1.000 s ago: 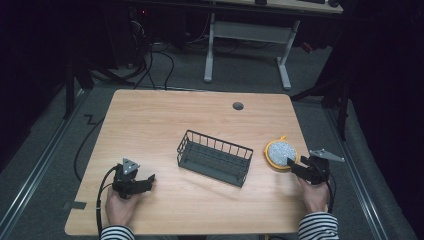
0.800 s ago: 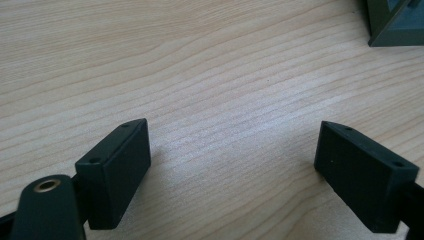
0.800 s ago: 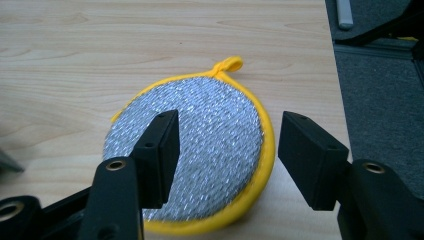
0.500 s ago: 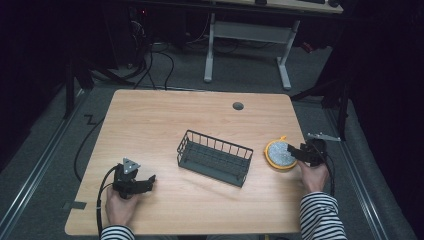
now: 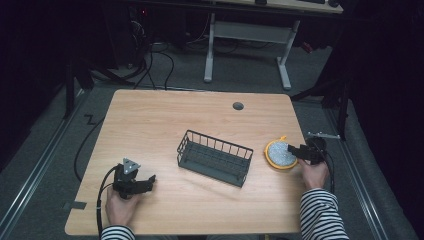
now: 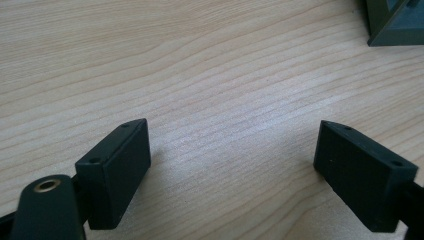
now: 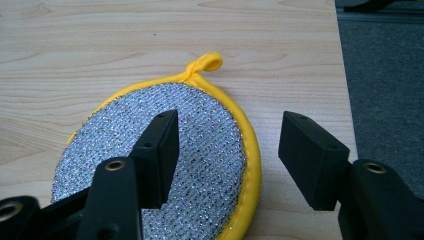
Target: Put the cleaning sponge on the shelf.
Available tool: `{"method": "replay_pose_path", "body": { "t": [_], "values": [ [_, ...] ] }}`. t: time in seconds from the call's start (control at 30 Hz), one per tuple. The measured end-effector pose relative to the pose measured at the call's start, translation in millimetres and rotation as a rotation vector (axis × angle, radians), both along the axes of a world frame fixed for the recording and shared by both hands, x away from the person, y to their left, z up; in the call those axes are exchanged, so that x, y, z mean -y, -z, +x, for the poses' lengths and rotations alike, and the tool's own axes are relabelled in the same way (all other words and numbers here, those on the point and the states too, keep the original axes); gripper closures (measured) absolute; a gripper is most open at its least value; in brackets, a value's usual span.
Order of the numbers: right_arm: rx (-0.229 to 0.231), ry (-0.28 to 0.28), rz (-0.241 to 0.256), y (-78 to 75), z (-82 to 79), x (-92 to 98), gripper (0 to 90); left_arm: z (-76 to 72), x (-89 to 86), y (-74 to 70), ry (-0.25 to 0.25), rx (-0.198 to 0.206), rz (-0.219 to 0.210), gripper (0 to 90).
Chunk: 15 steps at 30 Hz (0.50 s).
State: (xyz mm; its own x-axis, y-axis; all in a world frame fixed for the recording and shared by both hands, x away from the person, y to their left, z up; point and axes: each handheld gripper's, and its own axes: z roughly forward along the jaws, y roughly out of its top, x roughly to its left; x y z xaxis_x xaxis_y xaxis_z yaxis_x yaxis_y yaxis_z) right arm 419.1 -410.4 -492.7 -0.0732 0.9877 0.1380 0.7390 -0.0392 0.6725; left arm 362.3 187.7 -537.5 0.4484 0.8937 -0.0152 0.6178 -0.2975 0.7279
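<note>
A light wooden table (image 5: 165, 120) with a round cable grommet (image 5: 238, 106) near its far edge stands on grey carpet in a dark room; a white-legged desk (image 5: 250, 37) sits beyond it. A dark wire basket (image 5: 215, 157) rests mid-table. Just to its right lies a round silver scouring pad (image 7: 165, 165) with yellow trim and a loop, near the table's right edge. The right gripper (image 7: 227, 155) hovers over the pad's rim, jaws wide, one over the pad, one beyond its edge. The left gripper (image 6: 232, 165) sits over bare wood near the front left, jaws wide and holding nothing
</note>
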Motion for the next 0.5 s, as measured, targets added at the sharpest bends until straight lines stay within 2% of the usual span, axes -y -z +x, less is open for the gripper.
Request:
{"method": "replay_pose_path", "body": {
  "t": [0.17, 0.2, 0.23, 0.43, 0.5],
  "values": [
    [-0.015, -0.013, -0.032, -1.7, 2.4, -2.9, 41.7, 0.0, -0.2, 0.0, 0.001, 0.0, -0.001, 15.4],
    [-0.028, -0.019, -0.067, -4.4, 4.3, -7.6, 41.5, -0.3, 0.3, 0.0, 0.002, 0.001, -0.001, 15.5],
    [-0.026, -0.022, -0.073, -5.7, 4.9, -9.2, 41.5, -0.3, 0.3, 0.0, 0.002, 0.001, -0.001, 15.6],
    [-0.043, -0.022, -0.064, -5.5, 7.1, -7.8, 41.4, -0.8, 0.5, 0.0, 0.001, 0.001, -0.002, 15.7],
    [-0.077, -0.025, -0.055, -2.0, 9.5, -5.8, 41.4, -0.8, 0.5, 0.0, 0.001, 0.001, -0.001, 15.7]
  ]
}}
